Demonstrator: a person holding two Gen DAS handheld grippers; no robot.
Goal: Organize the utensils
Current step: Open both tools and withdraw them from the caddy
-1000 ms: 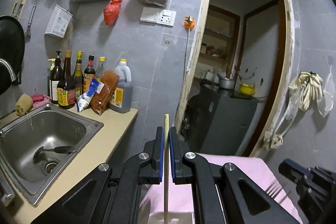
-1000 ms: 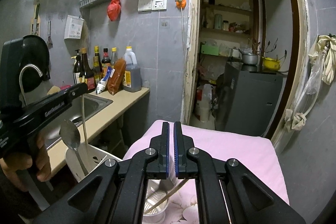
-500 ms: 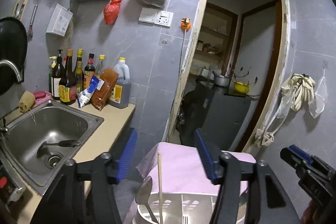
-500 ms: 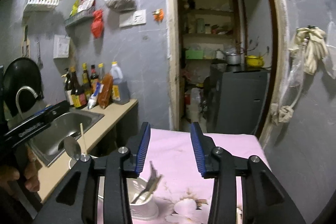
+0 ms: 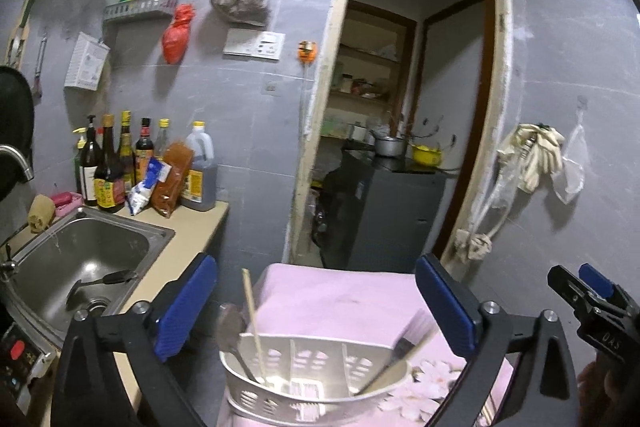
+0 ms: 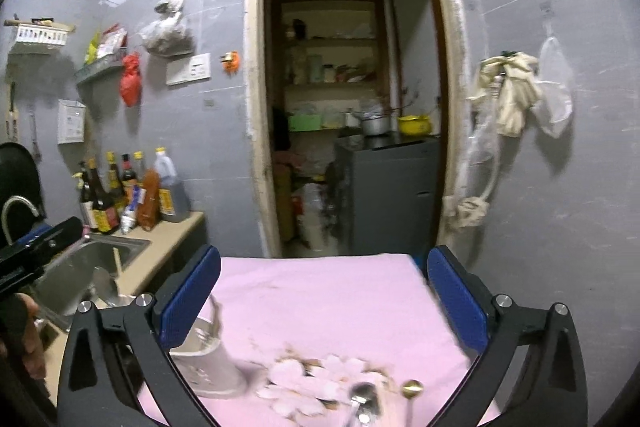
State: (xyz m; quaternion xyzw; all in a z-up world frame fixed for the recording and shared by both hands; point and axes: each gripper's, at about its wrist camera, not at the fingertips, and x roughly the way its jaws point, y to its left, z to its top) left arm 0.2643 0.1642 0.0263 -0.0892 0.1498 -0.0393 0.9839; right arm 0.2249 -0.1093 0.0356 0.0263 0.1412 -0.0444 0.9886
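A white slotted utensil holder (image 5: 312,383) stands on the pink cloth (image 5: 340,299). In it are a spoon (image 5: 231,327), a wooden chopstick (image 5: 253,315) and a fork (image 5: 412,331) beside another stick. My left gripper (image 5: 316,303) is open and empty just above the holder. My right gripper (image 6: 324,299) is open and empty over the cloth; the holder (image 6: 208,367) is at its lower left. A spoon (image 6: 362,397) and a gold-tipped utensil (image 6: 412,389) lie on the cloth at the bottom, blurred.
A steel sink (image 5: 76,267) is set in the beige counter (image 5: 188,231) to the left, with sauce bottles (image 5: 116,163) at the back. An open doorway (image 6: 344,115) leads to a grey cabinet (image 6: 392,191). Rags (image 6: 508,91) hang on the right wall.
Both grippers were shut, the left on a chopstick. Both have opened wide and drawn back; the chopstick now stands in the holder and the fork rests in it.
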